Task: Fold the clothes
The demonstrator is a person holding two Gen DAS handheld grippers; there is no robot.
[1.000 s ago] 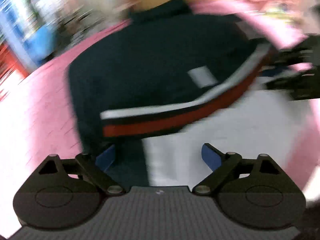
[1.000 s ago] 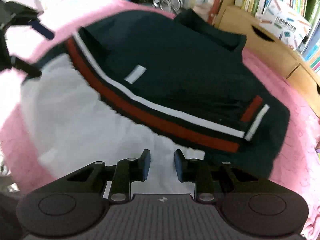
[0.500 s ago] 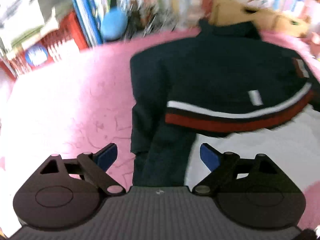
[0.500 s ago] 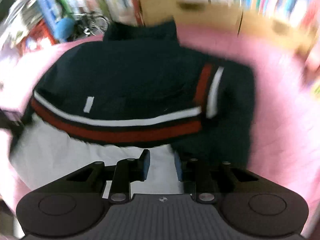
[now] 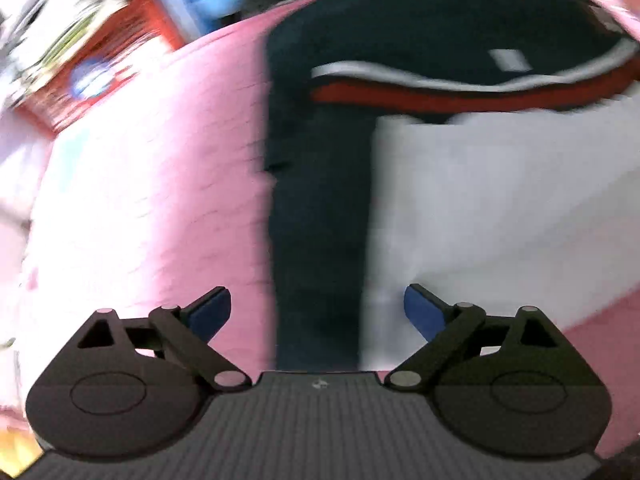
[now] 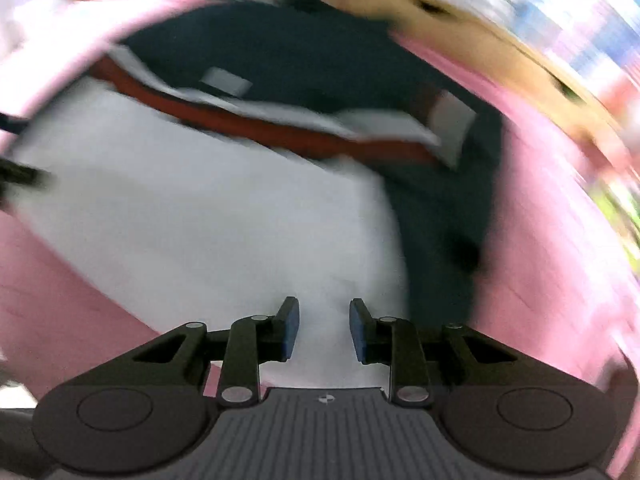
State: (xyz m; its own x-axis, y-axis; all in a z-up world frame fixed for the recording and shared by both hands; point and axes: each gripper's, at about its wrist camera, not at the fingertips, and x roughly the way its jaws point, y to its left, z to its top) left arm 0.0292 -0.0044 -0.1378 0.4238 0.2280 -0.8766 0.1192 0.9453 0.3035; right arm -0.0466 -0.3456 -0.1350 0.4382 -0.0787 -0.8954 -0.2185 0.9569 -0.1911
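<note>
Navy jacket (image 5: pixel 420 16) with red and white stripes and a white lower half is lying flat on the pink bedspread (image 5: pixel 160 184). Left hand-held gripper (image 5: pixel 318 312) is hovering wide open over the jacket's dark sleeve. Right hand-held gripper (image 6: pixel 323 330) is hanging narrowly open above the white fabric, gripping nothing.
</note>
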